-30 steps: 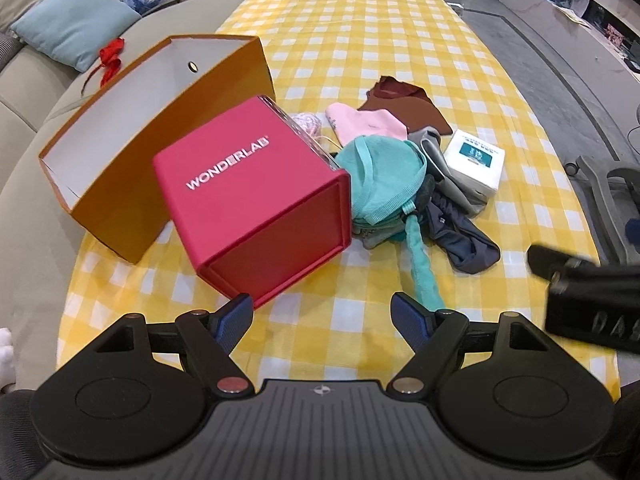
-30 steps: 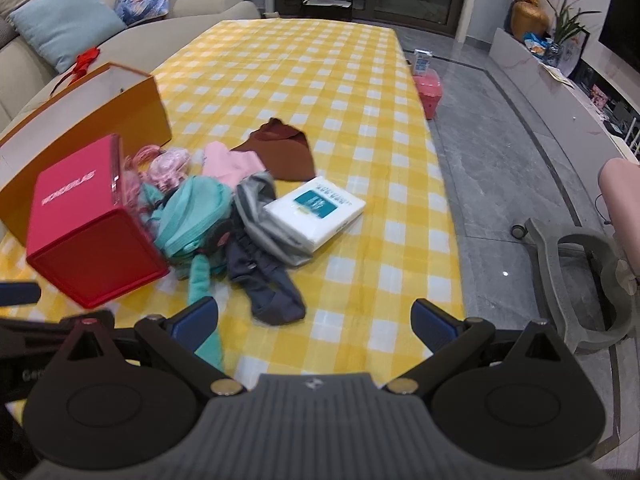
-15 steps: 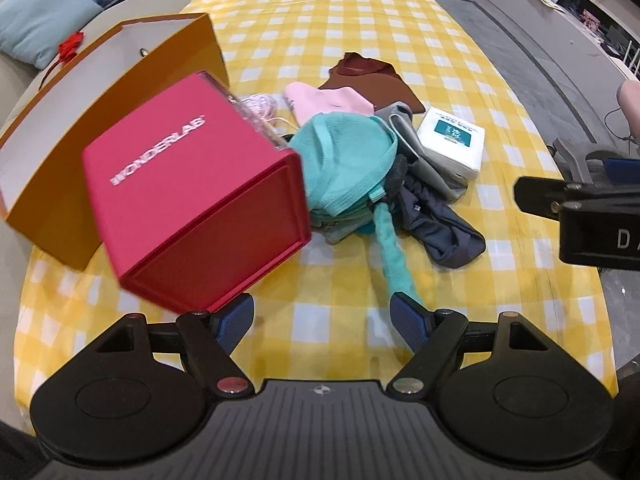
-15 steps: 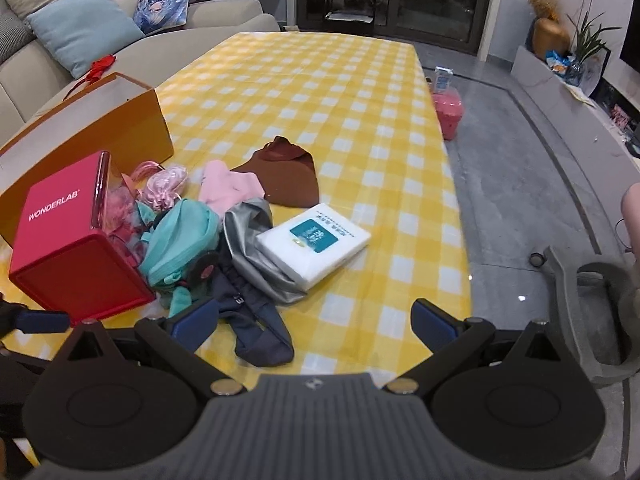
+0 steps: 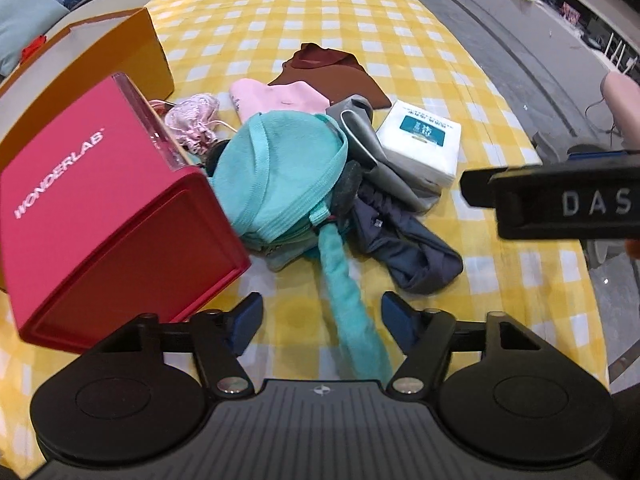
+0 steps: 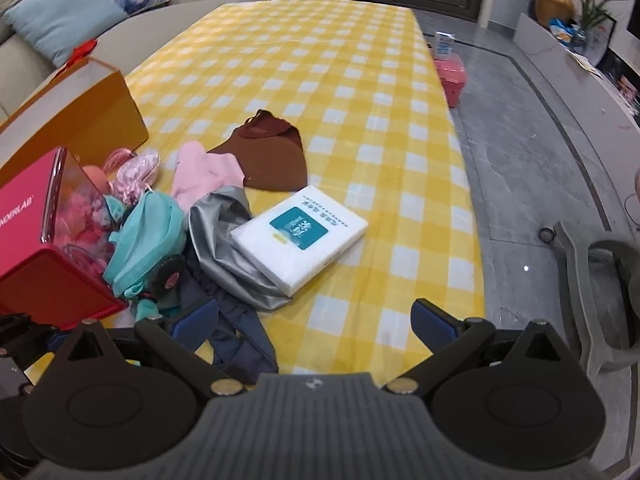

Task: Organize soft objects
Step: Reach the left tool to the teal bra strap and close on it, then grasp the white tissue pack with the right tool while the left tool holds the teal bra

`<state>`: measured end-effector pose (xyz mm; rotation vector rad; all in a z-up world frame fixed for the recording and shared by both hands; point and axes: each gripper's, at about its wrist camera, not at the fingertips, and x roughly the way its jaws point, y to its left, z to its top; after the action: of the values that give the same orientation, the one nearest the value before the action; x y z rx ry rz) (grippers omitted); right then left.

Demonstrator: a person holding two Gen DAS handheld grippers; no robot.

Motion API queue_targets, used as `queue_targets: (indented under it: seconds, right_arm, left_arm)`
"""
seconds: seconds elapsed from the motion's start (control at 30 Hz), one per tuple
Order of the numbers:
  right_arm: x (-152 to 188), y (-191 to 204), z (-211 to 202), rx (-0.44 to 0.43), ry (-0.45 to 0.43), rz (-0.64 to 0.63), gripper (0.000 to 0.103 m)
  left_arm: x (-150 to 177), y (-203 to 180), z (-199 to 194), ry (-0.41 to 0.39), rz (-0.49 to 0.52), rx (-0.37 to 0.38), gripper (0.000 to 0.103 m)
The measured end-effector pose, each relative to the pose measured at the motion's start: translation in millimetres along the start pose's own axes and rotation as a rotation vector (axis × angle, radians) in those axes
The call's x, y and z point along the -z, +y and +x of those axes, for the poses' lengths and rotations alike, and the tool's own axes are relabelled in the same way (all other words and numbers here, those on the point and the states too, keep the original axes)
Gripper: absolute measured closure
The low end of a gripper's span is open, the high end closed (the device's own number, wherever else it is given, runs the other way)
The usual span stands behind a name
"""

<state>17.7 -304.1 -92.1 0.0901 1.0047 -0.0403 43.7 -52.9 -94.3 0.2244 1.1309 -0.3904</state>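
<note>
A pile of soft things lies on the yellow checked table (image 5: 320, 12): a teal knit piece (image 5: 280, 176) with a long strap, a dark navy garment (image 5: 404, 240), a grey cloth (image 5: 372, 144), a pink cloth (image 5: 280, 96), a brown cloth (image 5: 332, 72) and a pink satin pouch (image 5: 192, 118). My left gripper (image 5: 322, 318) is open and empty, with the teal strap between its fingers. My right gripper (image 6: 316, 320) is open and empty, just before the navy garment (image 6: 240, 340) and grey cloth (image 6: 228, 248). The teal piece (image 6: 148, 232) lies to its left.
A red WONDERLAB box (image 5: 108, 212) lies on its side at the left, with an open orange box (image 5: 92, 64) behind it. A white tissue pack (image 5: 420, 144) sits right of the pile. A sofa with a blue cushion (image 6: 60, 24) is at the far left. The table edge and grey floor (image 6: 540, 160) are to the right.
Both grippers have moved forward toward the pile, which now looms larger. The right gripper's side has come further into the left wrist view. Both stay open.
</note>
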Motion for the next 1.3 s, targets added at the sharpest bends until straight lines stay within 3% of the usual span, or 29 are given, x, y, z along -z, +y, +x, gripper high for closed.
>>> queue_targets:
  seconds: [0.23,0.33,0.5,0.73,0.8,0.83,0.93,1.13,1.3]
  right_arm:
    - [-15.2,-5.9,15.3,-0.036,0.041,0.061,0.003]
    - [-20.3,-4.3,20.5,-0.024,0.042,0.059,0.003]
    - [-26.9,-1.2,32.2,-0.027,0.063,0.057,0.003]
    - [-34.8,-4.1,52.9,-0.086,0.108,0.177,0.005]
    - [-37.6,-4.7,58.6,-0.102,0.112,0.220,0.022]
    - [-38.8,-5.1,62.7,-0.107,0.117,0.239,0.025]
    - [-40.6,-9.0,75.8,-0.083,0.138,0.324,0.026]
    - [-38.0,-22.4,92.1,-0.123,0.134,0.525,0.029]
    - [-39.9,-26.4,82.5,-0.086,0.073,0.575,0.032]
  left_arm:
    - [-1.6,9.9,11.1,0.024,-0.049,0.079,0.070]
    - [-1.2,11.7,11.0,0.016,-0.048,0.095,0.073]
    - [-0.4,14.6,9.6,0.012,-0.040,0.111,0.092]
    - [5.9,21.8,-3.7,-0.021,-0.001,0.095,0.097]
    - [8.1,24.5,-8.1,-0.027,0.010,0.092,0.098]
    - [9.0,25.4,-9.4,-0.028,0.014,0.091,0.098]
    - [11.9,27.9,-12.3,-0.028,0.020,0.090,0.098]
    - [13.5,27.9,-12.6,-0.024,0.026,0.094,0.098]
    - [12.5,28.2,-11.4,-0.019,0.024,0.097,0.097]
